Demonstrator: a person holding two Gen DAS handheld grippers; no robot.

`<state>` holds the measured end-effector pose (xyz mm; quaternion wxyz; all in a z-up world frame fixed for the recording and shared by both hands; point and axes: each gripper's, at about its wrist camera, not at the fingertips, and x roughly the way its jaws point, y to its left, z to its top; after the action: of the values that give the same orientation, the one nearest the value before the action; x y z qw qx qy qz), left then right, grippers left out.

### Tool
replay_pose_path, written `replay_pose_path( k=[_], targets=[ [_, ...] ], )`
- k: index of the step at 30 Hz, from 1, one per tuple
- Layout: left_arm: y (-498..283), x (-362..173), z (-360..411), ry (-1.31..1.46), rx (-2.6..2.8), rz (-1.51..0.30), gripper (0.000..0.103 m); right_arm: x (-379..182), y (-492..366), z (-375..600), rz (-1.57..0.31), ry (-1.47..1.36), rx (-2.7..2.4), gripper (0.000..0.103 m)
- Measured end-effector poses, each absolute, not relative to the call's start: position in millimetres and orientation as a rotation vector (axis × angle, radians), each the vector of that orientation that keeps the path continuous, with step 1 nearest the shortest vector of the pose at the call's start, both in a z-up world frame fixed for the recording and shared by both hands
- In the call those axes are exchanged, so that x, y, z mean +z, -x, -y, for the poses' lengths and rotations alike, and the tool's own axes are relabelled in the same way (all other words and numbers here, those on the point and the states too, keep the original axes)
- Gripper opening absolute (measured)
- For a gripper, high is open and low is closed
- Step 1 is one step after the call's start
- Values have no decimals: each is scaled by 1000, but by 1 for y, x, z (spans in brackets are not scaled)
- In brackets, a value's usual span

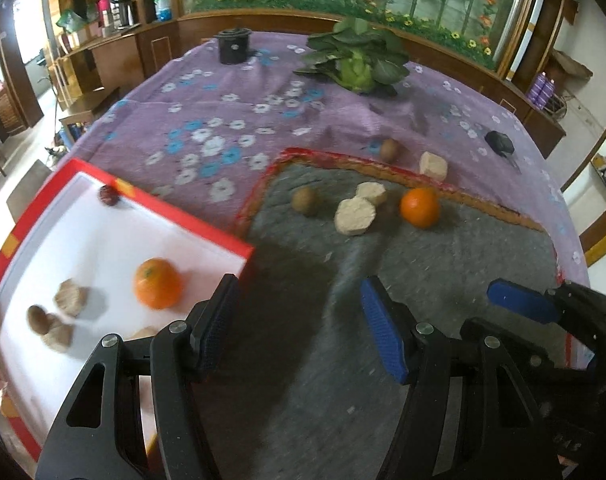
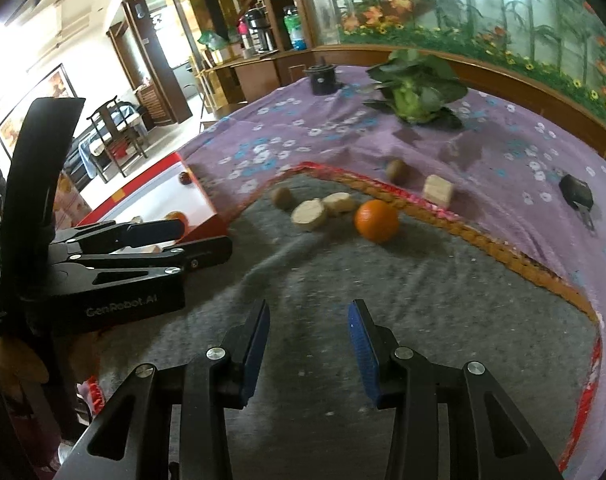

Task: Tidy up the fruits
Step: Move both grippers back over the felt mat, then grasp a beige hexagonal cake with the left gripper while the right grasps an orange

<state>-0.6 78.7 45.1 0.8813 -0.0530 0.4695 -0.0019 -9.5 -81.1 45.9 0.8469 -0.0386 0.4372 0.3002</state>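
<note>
Purple floral cloth covers the worktop [image 1: 207,120], and over it, directly beneath both tools, a grey mat [image 1: 423,280] with an orange-red border is spread. To the left of the left tool [image 1: 299,320] a red-rimmed white box [image 1: 35,184] is set; in it an orange [image 1: 157,283], some pale tan pieces, a brown fruit and a small dark red fruit at the far corner are seen, though blur keeps them from being told apart exactly. Ahead of both tools, on the mat, the loose orange [image 2: 376,220] is lying, with two pale round slices [image 2: 310,213] just to its left and a kiwi [image 2: 282,197] beyond those; a second kiwi [image 2: 397,171] and a pale block [image 2: 438,190] are left further ahead on the cloth, past the mat's border. Well beyond, a leafy cabbage [image 2: 413,88] and a black pot [image 2: 322,78] are standing. The left tool is held wide with nothing between its pads; the right tool [image 2: 309,348] is likewise parted and empty. The step in hand is judged to be a reach for the next loose fruit. It would be done best if the orange were straddled squarely, the pads closed across its widest part so it cannot roll away, and the slices beside it left undisturbed.
</note>
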Motion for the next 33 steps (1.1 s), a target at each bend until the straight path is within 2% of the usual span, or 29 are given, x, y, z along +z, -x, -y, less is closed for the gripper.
replay_pose_path(
  k=[19,21,24,25,33],
  targets=[
    [-71,11,-54,137,-5,-1010,63,30,-19,114,-951,10,625,42],
    [-71,11,-56,140,3,-1000,58,26,-21,115,-960,7,618,42],
    [-71,13,-55,131,-30,-988,33,24,-22,114,-967,11,616,42],
    [-71,12,-54,145,-57,-1001,28,24,-22,113,-967,17,616,42],
    [-59,17,-55,109,-65,-988,27,30,-28,103,-954,63,595,42]
  ],
)
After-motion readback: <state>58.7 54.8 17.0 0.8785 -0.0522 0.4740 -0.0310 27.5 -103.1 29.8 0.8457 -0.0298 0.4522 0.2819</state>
